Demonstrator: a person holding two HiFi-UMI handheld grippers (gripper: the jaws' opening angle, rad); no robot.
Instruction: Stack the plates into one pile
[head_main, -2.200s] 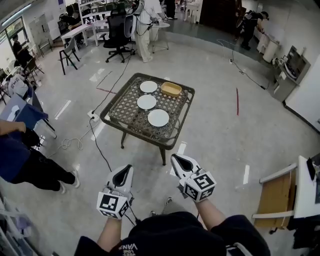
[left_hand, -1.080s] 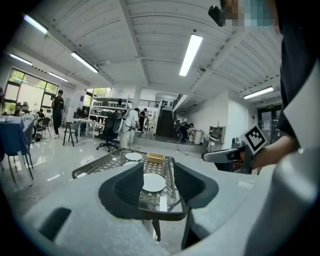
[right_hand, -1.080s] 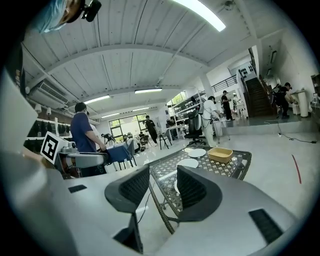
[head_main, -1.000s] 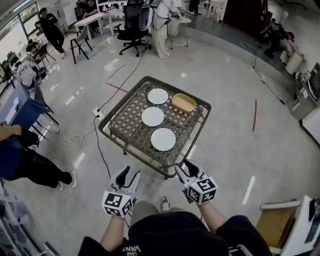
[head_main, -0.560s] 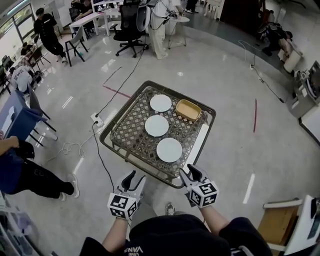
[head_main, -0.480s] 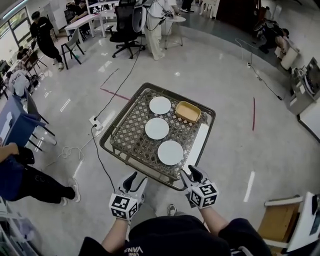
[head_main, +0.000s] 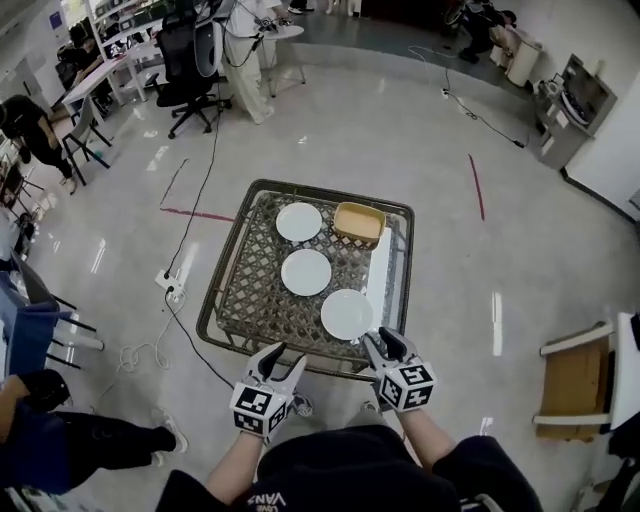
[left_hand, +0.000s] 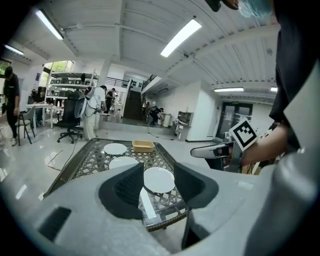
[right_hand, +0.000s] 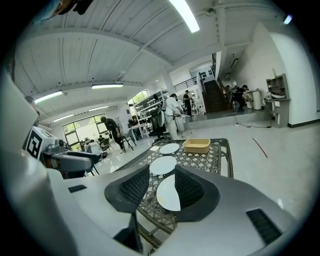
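Three white plates lie apart in a row on the lattice table (head_main: 232, 300): a far plate (head_main: 299, 221), a middle plate (head_main: 306, 271) and a near plate (head_main: 347, 314). My left gripper (head_main: 277, 357) hovers just short of the table's near edge, open and holding nothing. My right gripper (head_main: 381, 343) is open and empty too, close to the near plate. In the left gripper view the near plate (left_hand: 159, 179) shows beyond the jaws of the left gripper (left_hand: 159, 174). In the right gripper view the near plate (right_hand: 169, 194) lies just ahead of the right gripper (right_hand: 161, 187).
A tan rectangular dish (head_main: 358, 222) sits at the table's far right corner, and a white strip (head_main: 380, 270) runs along its right side. A black cable (head_main: 190, 300) trails over the floor at left. A wooden seat (head_main: 575, 375) stands at right. People and office chairs are further off.
The table has come closer in the head view. Both grippers have moved forward and down to its near edge. Jaws stay open as before.
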